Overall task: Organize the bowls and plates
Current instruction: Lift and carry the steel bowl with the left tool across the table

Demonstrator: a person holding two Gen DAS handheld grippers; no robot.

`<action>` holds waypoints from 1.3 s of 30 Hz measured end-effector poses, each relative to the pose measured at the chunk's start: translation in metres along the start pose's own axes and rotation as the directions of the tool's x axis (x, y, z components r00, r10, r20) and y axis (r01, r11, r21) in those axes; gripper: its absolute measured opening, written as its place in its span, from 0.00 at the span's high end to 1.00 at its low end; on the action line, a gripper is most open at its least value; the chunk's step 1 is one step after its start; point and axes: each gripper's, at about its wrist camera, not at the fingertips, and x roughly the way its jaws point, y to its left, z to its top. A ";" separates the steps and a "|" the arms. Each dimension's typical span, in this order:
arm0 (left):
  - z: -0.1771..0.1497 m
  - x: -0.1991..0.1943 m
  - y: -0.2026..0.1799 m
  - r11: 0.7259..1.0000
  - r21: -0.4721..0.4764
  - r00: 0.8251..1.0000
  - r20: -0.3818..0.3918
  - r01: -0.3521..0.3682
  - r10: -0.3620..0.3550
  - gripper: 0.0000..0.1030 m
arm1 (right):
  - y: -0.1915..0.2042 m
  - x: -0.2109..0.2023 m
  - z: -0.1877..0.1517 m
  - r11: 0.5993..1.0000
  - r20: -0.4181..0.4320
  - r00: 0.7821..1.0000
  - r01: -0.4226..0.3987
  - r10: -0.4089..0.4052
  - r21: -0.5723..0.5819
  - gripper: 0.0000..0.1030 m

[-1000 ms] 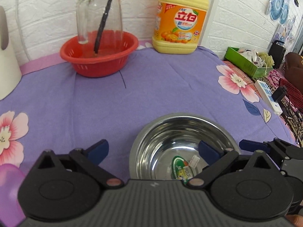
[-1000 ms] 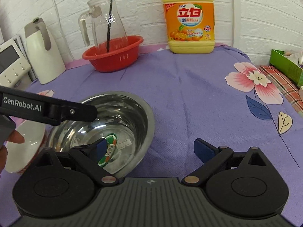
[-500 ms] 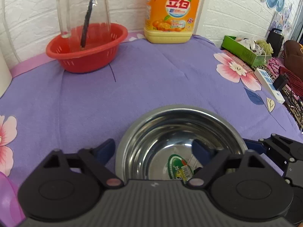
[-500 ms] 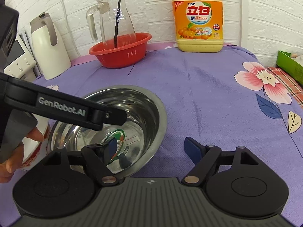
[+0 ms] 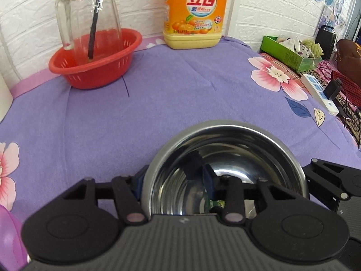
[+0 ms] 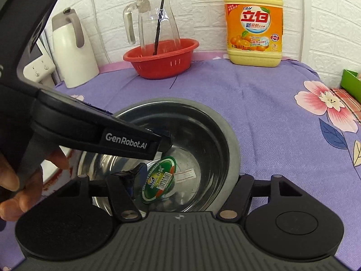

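Note:
A shiny steel bowl (image 5: 227, 158) with a green sticker inside sits on the purple flowered cloth, close in front of both grippers. It also shows in the right wrist view (image 6: 203, 135). My left gripper (image 5: 173, 183) straddles the bowl's left rim, one finger outside and one inside, jaws narrowed around the rim. My right gripper (image 6: 187, 180) straddles the bowl's right rim, left finger inside, right finger outside. A white plate or bowl (image 6: 54, 176) shows partly at the left, behind the left gripper's body.
A red colander (image 5: 94, 61) holding a glass jug (image 5: 90, 15) stands at the back. A yellow detergent bottle (image 5: 194, 15) is beside it. A white kettle (image 6: 72, 52) stands at back left. A green box (image 5: 291, 52) and power strip (image 5: 320, 94) lie off the right edge.
Both grippers moved in onto the bowl. The left jaws narrowed around its left rim; the right gripper now straddles its right rim.

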 end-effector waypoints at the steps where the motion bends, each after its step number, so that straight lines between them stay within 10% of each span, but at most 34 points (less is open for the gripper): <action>1: 0.000 -0.001 0.000 1.000 -0.001 1.000 0.001 0.000 0.000 0.63 | 0.001 -0.001 0.000 1.000 0.000 1.000 0.001 -0.001 -0.003 0.00; 16: -0.020 -0.028 -0.029 0.999 0.017 0.999 -0.021 0.035 -0.035 0.62 | -0.002 -0.028 -0.011 0.999 -0.040 0.999 0.014 -0.013 0.044 0.00; 39: -0.183 -0.142 -0.091 0.995 0.002 0.994 -0.031 0.104 -0.104 0.60 | 0.046 -0.159 -0.129 0.996 -0.065 0.997 0.033 -0.028 0.080 0.00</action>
